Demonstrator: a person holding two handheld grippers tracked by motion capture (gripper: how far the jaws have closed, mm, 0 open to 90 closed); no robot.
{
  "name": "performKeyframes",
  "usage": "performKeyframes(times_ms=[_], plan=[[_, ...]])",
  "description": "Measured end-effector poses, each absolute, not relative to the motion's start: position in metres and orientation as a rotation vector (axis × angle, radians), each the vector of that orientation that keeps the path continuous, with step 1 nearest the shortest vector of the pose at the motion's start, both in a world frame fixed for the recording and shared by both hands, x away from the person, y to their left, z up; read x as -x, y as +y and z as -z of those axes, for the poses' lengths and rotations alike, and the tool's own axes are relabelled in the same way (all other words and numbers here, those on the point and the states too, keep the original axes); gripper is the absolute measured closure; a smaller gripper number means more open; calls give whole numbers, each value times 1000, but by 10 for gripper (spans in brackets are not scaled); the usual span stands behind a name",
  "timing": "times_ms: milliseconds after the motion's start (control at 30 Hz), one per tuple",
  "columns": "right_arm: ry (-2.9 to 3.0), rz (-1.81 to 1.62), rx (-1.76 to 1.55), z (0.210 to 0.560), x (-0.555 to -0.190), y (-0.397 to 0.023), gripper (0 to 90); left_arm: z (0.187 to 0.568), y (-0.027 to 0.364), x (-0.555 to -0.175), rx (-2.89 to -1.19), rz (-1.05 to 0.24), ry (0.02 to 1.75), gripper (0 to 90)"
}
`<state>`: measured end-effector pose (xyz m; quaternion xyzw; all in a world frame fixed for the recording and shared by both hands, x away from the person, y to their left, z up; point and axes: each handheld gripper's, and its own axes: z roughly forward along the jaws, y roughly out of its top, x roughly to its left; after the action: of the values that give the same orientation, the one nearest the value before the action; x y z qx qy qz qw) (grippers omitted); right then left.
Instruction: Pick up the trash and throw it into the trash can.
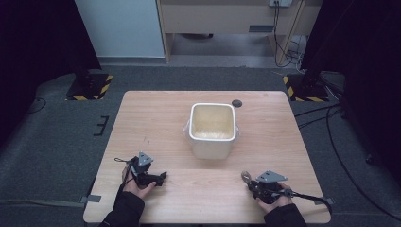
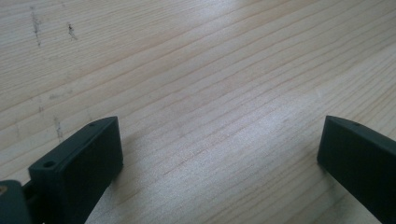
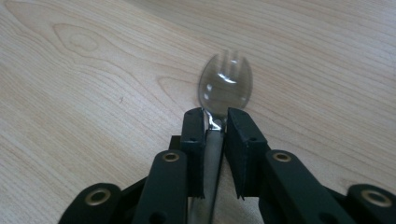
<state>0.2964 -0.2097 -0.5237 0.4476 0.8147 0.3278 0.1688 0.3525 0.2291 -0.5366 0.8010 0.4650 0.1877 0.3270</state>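
Your right gripper [image 3: 215, 122] has its fingers [image 3: 194, 140] nearly closed, clamped on the neck of a metal spork [image 3: 226, 83]. The handle runs back between the two fingers; the shiny bowl with its short tines sticks out ahead of them, low over the bench [image 3: 84, 93]. Whether the bowl touches the wood cannot be told. In the high view your right gripper [image 1: 249, 182] sits near the front right of the bench, with the spork [image 1: 246, 176] pointing up and to the left from it.

Your left gripper [image 2: 219, 144] has its fingers [image 2: 79, 163] spread wide apart, with bare wood grain between them and nothing held. The tips are close over the bench surface. In the high view your left gripper [image 1: 161, 178] rests in your hand near the front left.

A white square bucket [image 1: 212, 130] stands upright and open near the bench centre, well apart from both grippers. A small dark round spot [image 1: 237, 103] lies just behind it.
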Motion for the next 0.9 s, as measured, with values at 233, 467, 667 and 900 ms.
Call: performKeyframes(times_ms=[233,467,667,900], plan=[[2277,-996,-1251,518,-298,-213,798,537,229,-352,-2098,-492,1218,0],[2208,-1064,-1220,508,-300,-220,797,537,229,-352,-2098,-492,1218,0],[2134,-1122,-1210,500,-302,-226,797,537,229,-352,-2098,-492,1218,0],[2067,-1216,-1217,491,-304,-232,797,537,229,-352,-2098,-492,1218,0]])
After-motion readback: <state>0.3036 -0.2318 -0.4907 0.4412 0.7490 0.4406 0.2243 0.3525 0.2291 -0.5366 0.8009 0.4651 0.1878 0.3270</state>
